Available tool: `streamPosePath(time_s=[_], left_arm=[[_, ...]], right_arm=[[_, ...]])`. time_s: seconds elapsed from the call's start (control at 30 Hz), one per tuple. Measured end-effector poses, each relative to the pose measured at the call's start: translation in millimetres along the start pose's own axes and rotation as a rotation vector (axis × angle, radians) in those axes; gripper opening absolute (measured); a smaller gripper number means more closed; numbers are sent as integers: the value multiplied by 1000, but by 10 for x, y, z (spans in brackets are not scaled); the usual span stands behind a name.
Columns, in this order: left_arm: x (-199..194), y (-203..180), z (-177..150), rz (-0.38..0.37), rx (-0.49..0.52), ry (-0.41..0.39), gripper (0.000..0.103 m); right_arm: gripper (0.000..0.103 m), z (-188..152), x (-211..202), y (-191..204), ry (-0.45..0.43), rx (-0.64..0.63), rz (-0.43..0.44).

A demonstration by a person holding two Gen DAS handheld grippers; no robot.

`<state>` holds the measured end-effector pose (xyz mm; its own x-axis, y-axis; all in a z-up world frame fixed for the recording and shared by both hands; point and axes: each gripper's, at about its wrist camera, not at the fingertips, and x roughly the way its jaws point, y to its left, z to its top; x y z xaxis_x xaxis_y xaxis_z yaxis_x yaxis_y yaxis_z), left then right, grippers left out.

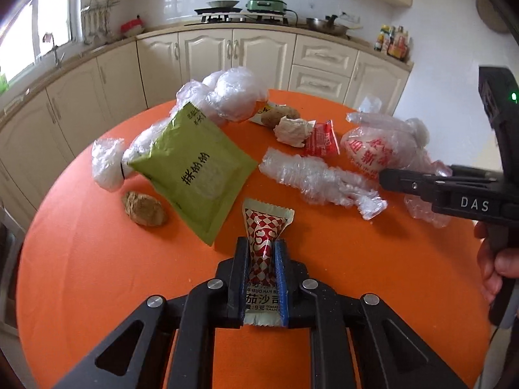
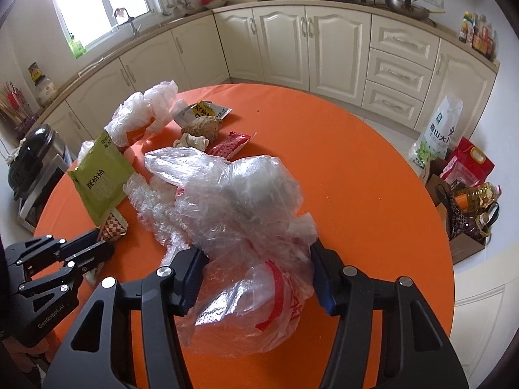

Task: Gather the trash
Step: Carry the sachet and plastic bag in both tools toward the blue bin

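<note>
My left gripper (image 1: pixel 262 251) is shut on a red-and-white checked ketchup sachet (image 1: pixel 266 227), which lies on the orange round table (image 1: pixel 97 275). In the right wrist view that gripper (image 2: pixel 97 248) shows at the lower left. My right gripper (image 2: pixel 256 267) is shut on a crumpled clear plastic bag with red print (image 2: pixel 246 201); both blue pads press its sides. Seen from the left wrist, the right gripper (image 1: pixel 386 180) reaches in from the right. Loose trash lies beyond: a green pouch (image 1: pixel 194 171), bubble wrap (image 1: pixel 321 178), a red sachet (image 1: pixel 322 139) and a tissue wad (image 1: pixel 292 129).
White plastic bags (image 1: pixel 227 94) and two brown root pieces (image 1: pixel 144 209) (image 1: pixel 279 115) also lie on the table. A lidded bin (image 2: pixel 35 159) stands left of the table. Rice bags and oil bottles (image 2: pixel 464 178) crowd the floor to the right. Cabinets line the back.
</note>
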<state>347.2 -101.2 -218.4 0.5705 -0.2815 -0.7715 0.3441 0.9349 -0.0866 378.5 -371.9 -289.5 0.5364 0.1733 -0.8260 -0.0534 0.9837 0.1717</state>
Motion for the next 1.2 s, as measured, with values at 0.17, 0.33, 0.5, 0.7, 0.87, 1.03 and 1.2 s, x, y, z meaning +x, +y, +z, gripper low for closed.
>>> streamPosePath(time_s=[0.17, 0.33, 0.5, 0.7, 0.87, 1.03, 1.2], left_arm=[[-50, 16, -83, -29, -30, -12, 8], [-279, -95, -168, -58, -27, -40, 8], [-591, -265, -215, -94, -24, -94, 8], [-973, -585, -250, -135, 10, -169, 8], [-1248, -891, -274, -162, 49, -229, 8], [-1469, -1311, -298, -227, 107, -268, 9], [-1500, -1850, -335, -320, 177, -264, 9]], right_arm=[[53, -74, -163, -16, -28, 18, 20], [53, -190, -404, -80, -60, 53, 37], [53, -349, -744, -145, -107, 90, 51], [53, -529, -1232, -204, -177, 105, 34], [53, -696, -1754, -271, -255, 129, 6], [53, -967, -2282, -475, -327, 173, -58], [53, -1369, -2600, -890, -333, 263, -165]])
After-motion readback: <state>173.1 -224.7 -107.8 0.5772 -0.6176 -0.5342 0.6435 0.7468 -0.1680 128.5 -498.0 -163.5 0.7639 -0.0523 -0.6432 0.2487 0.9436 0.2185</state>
